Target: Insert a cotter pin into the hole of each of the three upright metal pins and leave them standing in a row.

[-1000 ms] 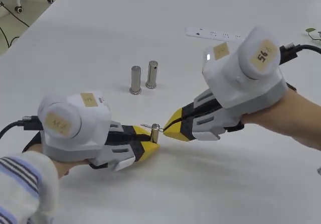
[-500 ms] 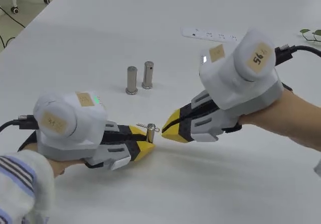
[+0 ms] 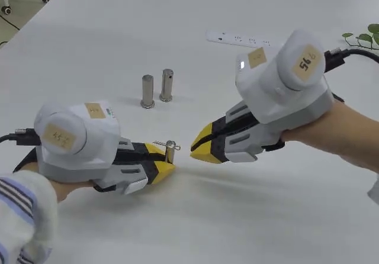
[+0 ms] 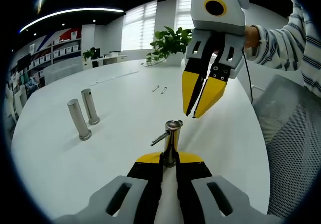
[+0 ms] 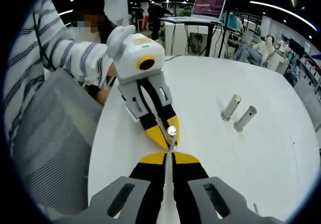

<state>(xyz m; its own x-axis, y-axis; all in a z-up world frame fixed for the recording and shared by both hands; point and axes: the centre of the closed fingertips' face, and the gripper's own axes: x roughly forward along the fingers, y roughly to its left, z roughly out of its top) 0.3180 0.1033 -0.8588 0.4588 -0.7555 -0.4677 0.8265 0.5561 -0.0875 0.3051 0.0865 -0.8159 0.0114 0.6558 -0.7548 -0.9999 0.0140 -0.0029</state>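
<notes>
Cotter pin (image 3: pixel 160 144) sat through the hole near the top of the held metal pin (image 3: pixel 170 152) at lower centre of the head view, its length poking toward the left of the frame. At the lower left corner a striped sleeve (image 3: pixel 21 216) came in, the hand wrapped under the left gripper (image 3: pixel 166 163), which lay low and nearly level over the white table (image 3: pixel 106 33), pointing right. Its jaws pinched the lower part of the held metal pin and kept it upright. Just right of that pin, across a small gap, were the yellow tips of the right gripper (image 3: pixel 195 148), pressed together with nothing visible between them. That gripper sloped down from the upper right, the forearm (image 3: pixel 343 134) behind it running out the right edge and a black cable (image 3: pixel 355 54) leaving its rear. Above the left gripper, two free metal pins (image 3: pixel 147 91) stood side by side, well apart from both grippers; a power strip (image 3: pixel 243 39) lay further up and right

In the left gripper view the two free metal pins (image 4: pixel 79 119) stood at the left, the held metal pin (image 4: pixel 171 141) rose at bottom centre between the closed jaws with the cotter pin (image 4: pixel 159 138) jutting left, and the right gripper (image 4: pixel 192 115) hung point-down above it. Two spare cotter pins (image 4: pixel 156 89) lay on the table beyond

In the right gripper view the left gripper (image 5: pixel 166 138) reached in from the upper left, with the held metal pin (image 5: pixel 171 130) just ahead of the right gripper's (image 5: pixel 170 156) own closed tips
</notes>
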